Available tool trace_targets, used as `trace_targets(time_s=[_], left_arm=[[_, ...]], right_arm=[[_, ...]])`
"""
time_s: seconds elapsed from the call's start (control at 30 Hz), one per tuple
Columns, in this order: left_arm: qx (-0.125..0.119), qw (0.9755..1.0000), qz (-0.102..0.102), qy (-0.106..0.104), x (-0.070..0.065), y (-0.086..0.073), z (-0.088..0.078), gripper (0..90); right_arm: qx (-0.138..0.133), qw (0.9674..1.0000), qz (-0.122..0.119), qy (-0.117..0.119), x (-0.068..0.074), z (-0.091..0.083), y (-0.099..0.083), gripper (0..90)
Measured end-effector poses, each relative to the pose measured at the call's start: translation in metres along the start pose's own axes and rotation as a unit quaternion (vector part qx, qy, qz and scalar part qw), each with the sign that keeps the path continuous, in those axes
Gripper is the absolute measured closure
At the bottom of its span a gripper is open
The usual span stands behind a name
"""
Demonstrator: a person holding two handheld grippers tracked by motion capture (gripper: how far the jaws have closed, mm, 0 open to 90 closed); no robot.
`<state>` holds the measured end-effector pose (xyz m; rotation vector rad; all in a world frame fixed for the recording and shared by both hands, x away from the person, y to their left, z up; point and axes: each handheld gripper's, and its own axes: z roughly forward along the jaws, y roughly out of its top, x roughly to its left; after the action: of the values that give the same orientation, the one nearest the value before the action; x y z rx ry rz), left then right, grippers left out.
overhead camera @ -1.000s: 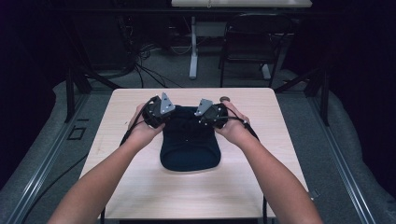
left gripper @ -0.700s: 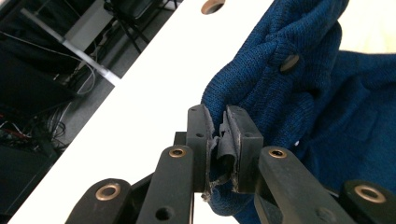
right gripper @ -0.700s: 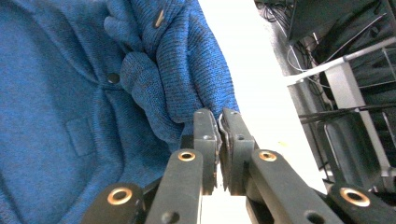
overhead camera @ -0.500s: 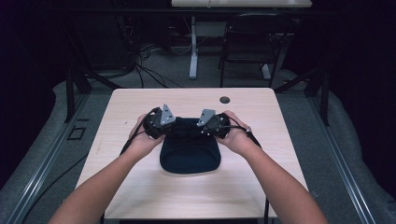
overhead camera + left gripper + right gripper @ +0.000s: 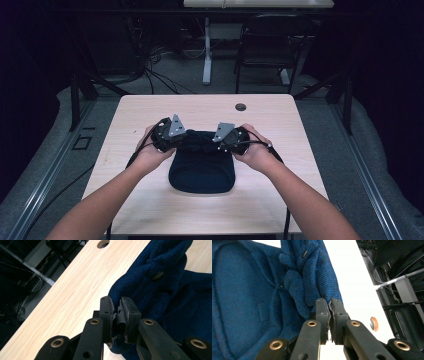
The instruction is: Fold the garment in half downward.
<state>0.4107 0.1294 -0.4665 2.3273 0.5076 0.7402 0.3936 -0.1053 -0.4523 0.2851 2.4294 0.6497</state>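
Jaws clamped on blue knit garment (image 5: 160, 290)

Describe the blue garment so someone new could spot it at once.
On the wooden table, look at the middle, between the person's two hands. The blue sweater lies there in a folded heap, its far edge pinched by the left hand-held gripper and the right hand-held gripper. It is the lone cloth item: dark blue knit with buttons.

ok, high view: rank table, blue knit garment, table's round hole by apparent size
1. Table, largest by far.
2. Blue knit garment, a dark folded bundle on the table, its far edge pinched by the left gripper and right gripper.
3. Round hole, smallest.
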Motion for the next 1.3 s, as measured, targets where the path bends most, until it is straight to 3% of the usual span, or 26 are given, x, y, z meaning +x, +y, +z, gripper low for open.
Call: trace_targets(time_s=[0.47, 0.57, 0.77, 0.83, 1.07, 1.17, 1.2, 1.3], left_arm=[[0.003, 0.9994, -0.005, -0.034, -0.014, -0.009, -0.005, 79.8], [0.002, 0.9991, -0.005, -0.042, -0.015, -0.012, -0.006, 79.7], [0.009, 0.9982, -0.007, -0.058, -0.021, -0.018, -0.007, 79.6], [0.009, 0.9978, -0.012, -0.064, -0.023, -0.021, -0.007, 79.5], [0.019, 0.9959, -0.013, -0.087, -0.032, -0.03, -0.006, 79.4], [0.024, 0.9943, -0.022, -0.102, -0.035, -0.035, -0.006, 79.4], [0.025, 0.9922, -0.035, -0.117, -0.038, -0.038, -0.006, 79.3], [0.029, 0.9913, -0.038, -0.122, -0.043, -0.041, -0.006, 79.3]], right_arm=[[0.018, 0.9993, 0.002, 0.032, 0.015, -0.007, -0.005, 85.6], [0.013, 0.9988, 0.019, 0.043, 0.018, -0.007, -0.006, 85.6], [0.022, 0.9984, 0.013, 0.05, 0.027, -0.007, -0.009, 85.6], [0.015, 0.998, 0.026, 0.055, 0.03, -0.007, -0.011, 85.6], [0.025, 0.9973, 0.019, 0.066, 0.04, -0.005, -0.015, 85.5], [0.027, 0.9964, 0.026, 0.076, 0.045, -0.003, -0.018, 85.6], [0.03, 0.9959, 0.026, 0.081, 0.049, 0.0, -0.021, 85.6], [0.031, 0.996, 0.023, 0.08, 0.052, 0.0, -0.023, 85.5]])
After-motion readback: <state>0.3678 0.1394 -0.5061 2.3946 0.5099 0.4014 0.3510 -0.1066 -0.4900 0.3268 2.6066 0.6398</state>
